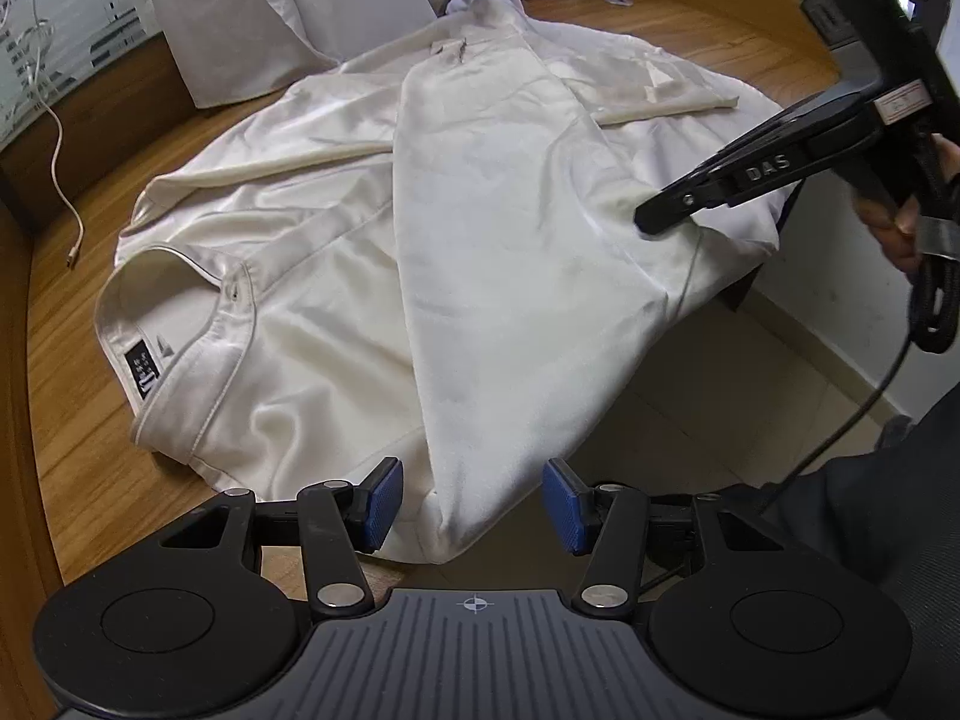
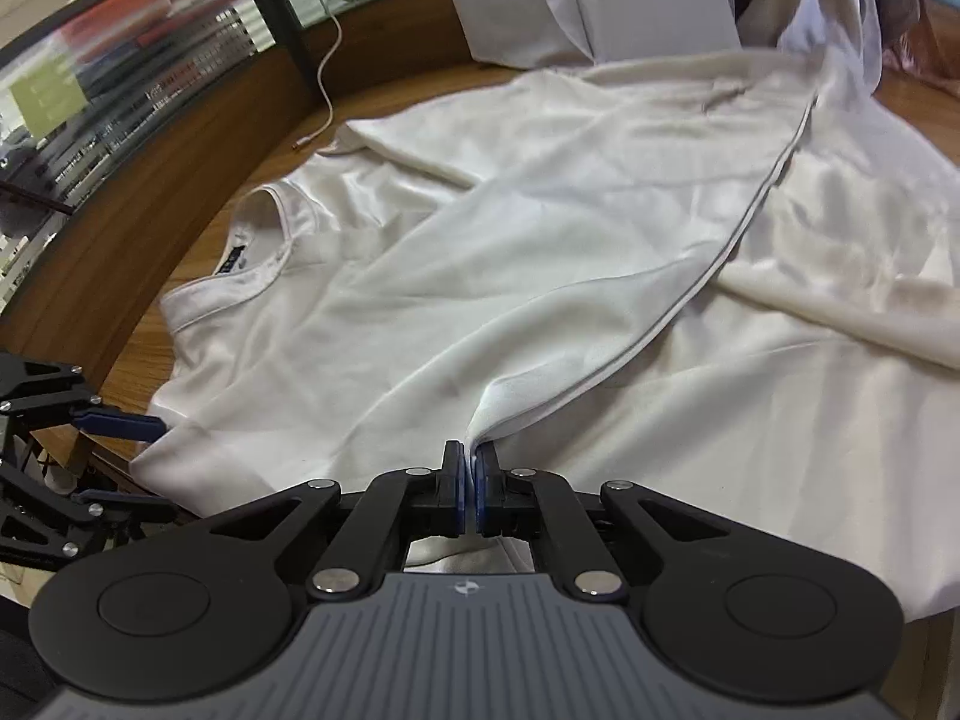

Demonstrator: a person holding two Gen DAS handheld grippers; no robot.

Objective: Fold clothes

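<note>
side fold under way: both tongs at the near edge of the white shirt

the white shirt (image 1: 336, 252) lies spread on the wooden table (image 1: 78, 420), collar (image 1: 180, 336) toward the table's left edge, one panel already laid across its middle and its near hem hanging off the table's front. the right gripper (image 2: 470, 480) is pinched tight on a seamed edge of the shirt near that front. the left gripper (image 1: 472, 504) stands half wide, a hanging corner between its blue pads (image 1: 381, 501), seemingly not yet squeezed. next, i'd judge, the left must close, then both lift and carry the edge away from the table's front together.
</note>
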